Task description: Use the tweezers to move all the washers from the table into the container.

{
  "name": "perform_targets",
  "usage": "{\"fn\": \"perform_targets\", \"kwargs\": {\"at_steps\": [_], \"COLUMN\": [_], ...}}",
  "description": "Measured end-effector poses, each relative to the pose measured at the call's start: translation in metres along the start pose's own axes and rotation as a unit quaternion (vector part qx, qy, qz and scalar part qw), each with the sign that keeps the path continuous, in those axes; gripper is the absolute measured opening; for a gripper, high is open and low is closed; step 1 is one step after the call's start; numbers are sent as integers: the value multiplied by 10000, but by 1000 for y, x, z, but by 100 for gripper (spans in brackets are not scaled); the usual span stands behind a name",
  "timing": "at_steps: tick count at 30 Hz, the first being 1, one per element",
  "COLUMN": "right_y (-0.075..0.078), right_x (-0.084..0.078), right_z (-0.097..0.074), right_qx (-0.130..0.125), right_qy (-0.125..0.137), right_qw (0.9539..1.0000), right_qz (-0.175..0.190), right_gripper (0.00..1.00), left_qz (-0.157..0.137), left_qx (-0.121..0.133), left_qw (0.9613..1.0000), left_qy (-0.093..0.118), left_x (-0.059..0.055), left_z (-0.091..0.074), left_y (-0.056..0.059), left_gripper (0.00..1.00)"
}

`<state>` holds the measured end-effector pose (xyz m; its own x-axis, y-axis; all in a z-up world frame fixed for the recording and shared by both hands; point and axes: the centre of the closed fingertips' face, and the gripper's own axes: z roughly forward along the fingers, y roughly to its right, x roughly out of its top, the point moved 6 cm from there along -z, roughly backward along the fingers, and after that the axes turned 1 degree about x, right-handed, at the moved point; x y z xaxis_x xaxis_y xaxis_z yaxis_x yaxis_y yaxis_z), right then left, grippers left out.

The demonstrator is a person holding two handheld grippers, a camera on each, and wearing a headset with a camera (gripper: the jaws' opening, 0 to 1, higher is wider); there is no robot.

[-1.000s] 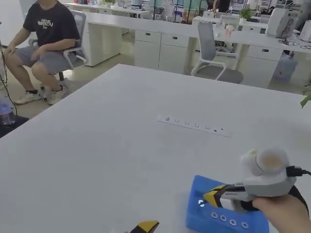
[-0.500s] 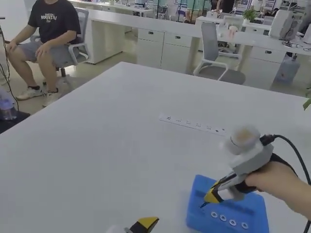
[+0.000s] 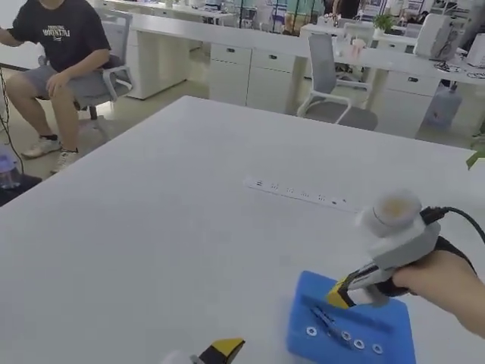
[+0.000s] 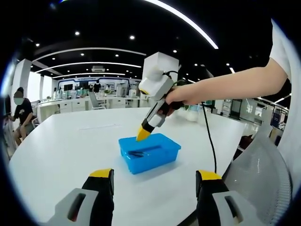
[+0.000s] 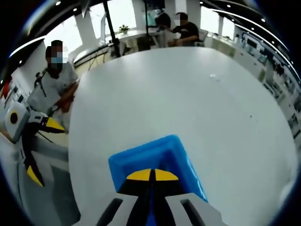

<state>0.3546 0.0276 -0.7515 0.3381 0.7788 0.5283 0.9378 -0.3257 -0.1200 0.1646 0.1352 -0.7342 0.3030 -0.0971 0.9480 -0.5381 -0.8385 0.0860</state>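
Four small silvery ring-shaped washers (image 3: 345,336) lie in a row inside the shallow rectangular blue plastic container (image 3: 388,326), which sits on the smooth matte white bench (image 3: 167,227). Beside them in the tray lies a thin dark strip (image 3: 322,318), which looks like the tweezers but is too small to tell for sure. The right tool (image 3: 339,296), grey-bodied with yellow tips, is held by a hand (image 3: 447,284) and slants down over the container's far edge. Its jaws are clenched, tips meeting, and no object is seen between them. The left tool (image 4: 155,175) hangs near the bench's front edge, released, its yellow-capped jaws wide apart. A long flat white power strip (image 3: 299,195) lies farther back.
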Motion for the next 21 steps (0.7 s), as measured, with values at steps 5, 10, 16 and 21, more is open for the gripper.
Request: {"fn": "perform_targets", "kwargs": {"at_steps": [5,10,16,21], "right_y": [6,10,12,14], "right_x": [-18,-31,-42,-46], "right_z": [3,11,26,33], "right_qx": [-212,-339,-493,-564], "right_qy": [128,102,-96,-348], "right_qw": [9996,9988,9982,9978], "right_qz": [102,324,320,0], "right_gripper": [0,1,14,10], "left_qz": [-5,-12,-22,-30], "left_qx": [12,19,17,19], "left_qw": [10000,10000,10000,10000], "left_qy": [3,-17,-41,-62], "left_x": [0,-1,-2,-2], "left_z": [0,0,1,1], "left_y": [-1,-2,-2,-2], "left_gripper": [71,71,71,71]}}
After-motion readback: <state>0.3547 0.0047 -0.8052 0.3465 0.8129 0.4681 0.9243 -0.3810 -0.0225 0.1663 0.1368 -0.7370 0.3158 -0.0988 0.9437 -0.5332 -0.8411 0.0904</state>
